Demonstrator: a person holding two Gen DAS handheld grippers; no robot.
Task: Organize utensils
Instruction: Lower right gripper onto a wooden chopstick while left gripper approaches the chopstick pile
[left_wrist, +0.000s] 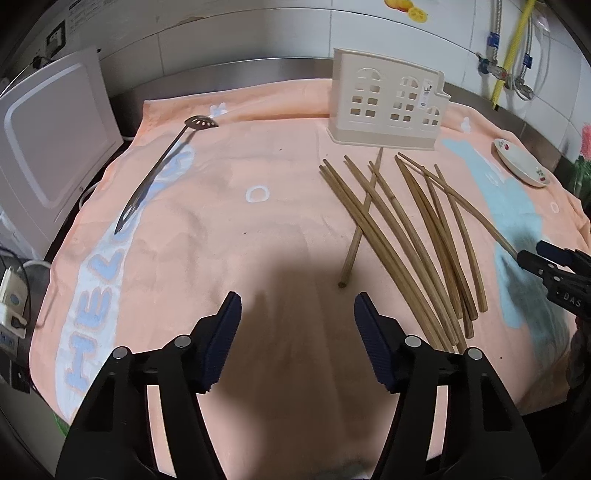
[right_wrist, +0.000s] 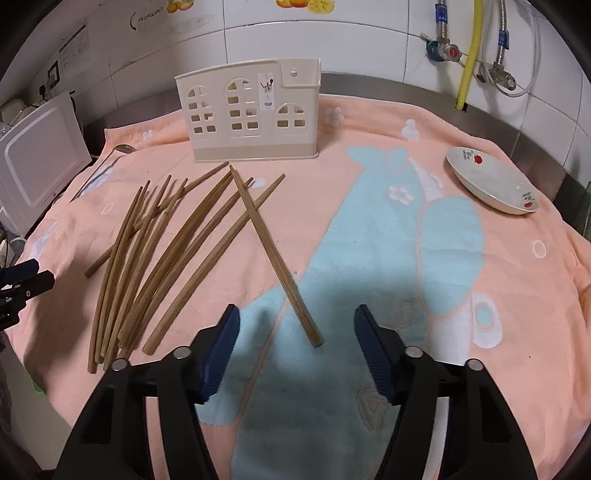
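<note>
Towel (right_wrist: 369, 122), peach with blue patches, covers the whole counter; everything sits on it. White appliance (left_wrist: 55, 140) at the left edge, off the towel.

Cream utensil holder (right_wrist: 251, 110) stands upright at the back, nothing visible in it. Small plate (right_wrist: 491, 184) far right, well apart from the rest.

Slotted spoon (left_wrist: 166, 155) lies alone to the left, well clear of the holder.

Chopsticks (right_wrist: 155, 258) lie in a loose fan in front of the holder, several crossing. One stray chopstick (right_wrist: 277, 258) lies diagonally, its near end between the right gripper's (right_wrist: 297, 328) fingers but not touching either pad.

Left gripper (left_wrist: 297, 314): jaws apart, nothing between them, over bare towel just left of the pile. Right gripper: jaws apart, not clamped on anything.

Step, as I read it: reaching for the first pick; nothing sorted yet. Stray chopstick looks like the right gripper's target.

Next move needs: drop a bit lower, centre on the thick end, close fully. It's thin and flat on soft cloth, so the pads may snag the towel or roll it away.
</note>
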